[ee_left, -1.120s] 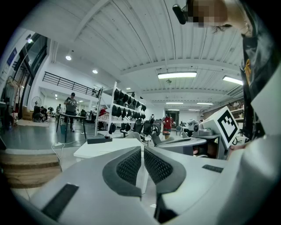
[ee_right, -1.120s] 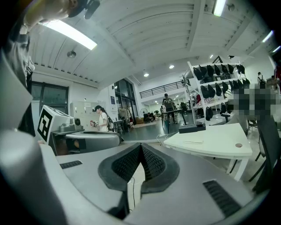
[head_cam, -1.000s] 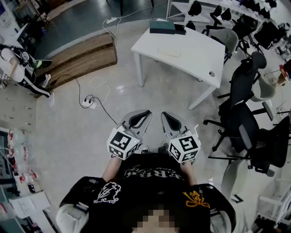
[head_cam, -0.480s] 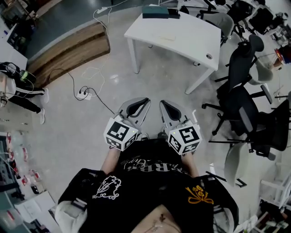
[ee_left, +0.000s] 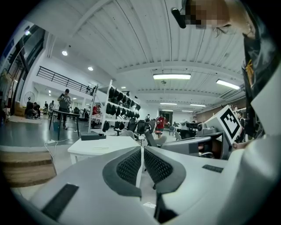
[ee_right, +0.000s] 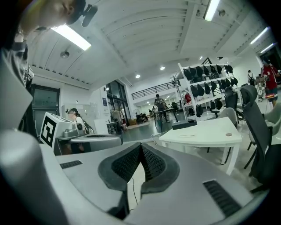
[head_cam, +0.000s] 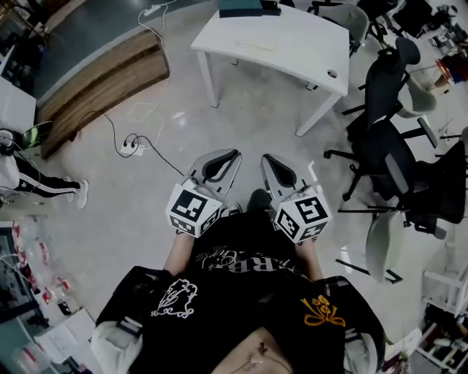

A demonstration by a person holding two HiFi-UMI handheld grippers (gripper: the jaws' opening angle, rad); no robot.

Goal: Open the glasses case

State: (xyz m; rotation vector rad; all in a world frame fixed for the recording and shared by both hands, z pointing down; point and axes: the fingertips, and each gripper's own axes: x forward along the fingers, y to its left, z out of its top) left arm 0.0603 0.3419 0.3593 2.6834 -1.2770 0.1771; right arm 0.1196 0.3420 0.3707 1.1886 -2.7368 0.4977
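Standing, well apart from the bench (head_cam: 292, 33).

Left claw (head_cam: 229, 156): pads pressed together, nothing between them. Right claw (head_cam: 268, 158): likewise closed, empty. Both are held side by side in front of the torso, pointing roughly level toward the bench. This reads as a carry posture for the approach; no grasp has been set up.

Case: not positively identified. Two candidates lie on the bench: a dark box (head_cam: 239, 7) at the far edge and a pale flat item (head_cam: 256, 46) nearer the middle. Both are too small to tell which one is the case.

Chairs (head_cam: 384, 150) crowd the right side of the bench. The floor (head_cam: 146, 197) straight ahead is bare, so the near edge looks the easier side to reach from.

Judgement: task not begun. Next, close on the bench, then spread the claws: one to steady the case, the other to lift its lid.
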